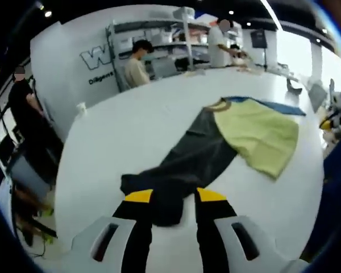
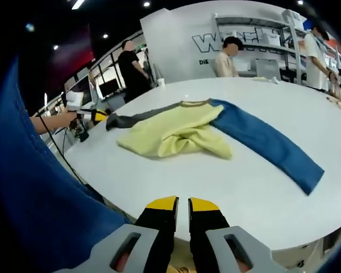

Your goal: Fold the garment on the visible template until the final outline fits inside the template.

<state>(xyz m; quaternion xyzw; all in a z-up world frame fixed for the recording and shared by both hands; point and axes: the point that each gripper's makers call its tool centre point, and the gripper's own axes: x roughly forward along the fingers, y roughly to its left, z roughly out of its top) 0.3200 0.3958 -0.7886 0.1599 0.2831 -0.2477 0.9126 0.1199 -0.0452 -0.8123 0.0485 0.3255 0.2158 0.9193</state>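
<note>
We see a long-sleeved shirt (image 2: 179,133) with a yellow body spread on a white counter (image 2: 256,187). Its dark grey sleeve (image 1: 187,162) runs toward the left gripper (image 1: 175,196), whose yellow-tipped jaws stand on either side of the cuff; the cloth lies between them, but we cannot tell whether they press it or merely flank it. In the right gripper view that same gripper (image 2: 96,116) sits at the counter's near-left edge, at the end of the grey sleeve.

The blue sleeve (image 2: 267,145) stretches out flat the other way, its cuff stopping short of the counter's rim. The right gripper (image 2: 182,203) hangs over the near rim with its jaws narrowly parted and nothing between them, well apart from the shirt.

Bare white surface surrounds the garment on all sides, widest beyond the collar. The yellow body is rumpled and partly doubled over, so its lower hem is hard to trace. We cannot make out any template outline on the counter. People (image 2: 227,57) stand by shelving (image 1: 159,45) beyond the far edge.
</note>
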